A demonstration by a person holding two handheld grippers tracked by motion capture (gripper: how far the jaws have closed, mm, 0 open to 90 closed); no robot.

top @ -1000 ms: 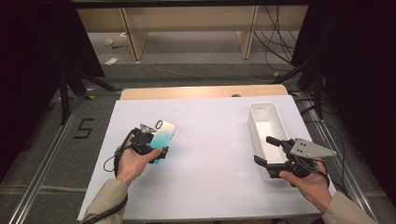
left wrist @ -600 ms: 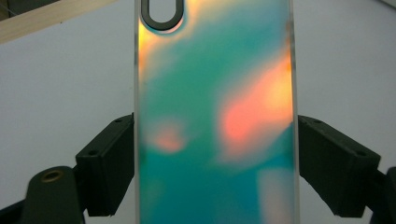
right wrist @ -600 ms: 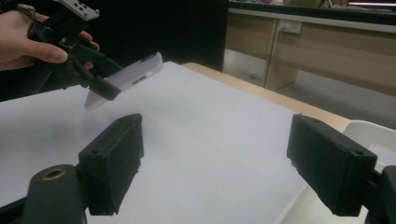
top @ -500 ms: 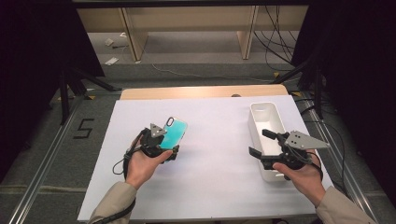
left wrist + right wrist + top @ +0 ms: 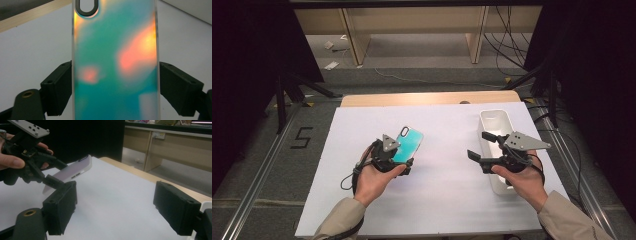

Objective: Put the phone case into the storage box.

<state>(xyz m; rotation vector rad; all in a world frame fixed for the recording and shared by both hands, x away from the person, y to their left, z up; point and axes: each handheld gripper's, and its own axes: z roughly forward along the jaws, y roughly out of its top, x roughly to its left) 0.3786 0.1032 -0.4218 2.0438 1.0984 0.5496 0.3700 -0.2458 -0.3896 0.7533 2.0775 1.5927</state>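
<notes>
A phone [image 5: 408, 145] in a shiny teal case with orange glints is lifted a little above the white table top [image 5: 447, 200]. My left gripper [image 5: 398, 159] is shut on it; in the left gripper view both black jaws press on the long sides of the phone [image 5: 115, 62], whose camera cut-out is at the top. My right gripper [image 5: 482, 146] hovers over the table just left of a white bin [image 5: 494, 120], open with nothing between its jaws. The right gripper view looks past its wide-apart jaws [image 5: 115, 212] at the phone [image 5: 72, 171] and the left gripper [image 5: 53, 181] holding it.
The long white bin stands near the table's right edge, under the right hand. A wooden strip [image 5: 427, 98] runs along the far edge. Beyond it are wooden furniture legs [image 5: 354, 40], cables and dark stands on the floor.
Both hands have drifted toward the table's middle. The left gripper carried the phone to the right, and the right gripper came left, off the bin. Neither gripper's jaws changed.
</notes>
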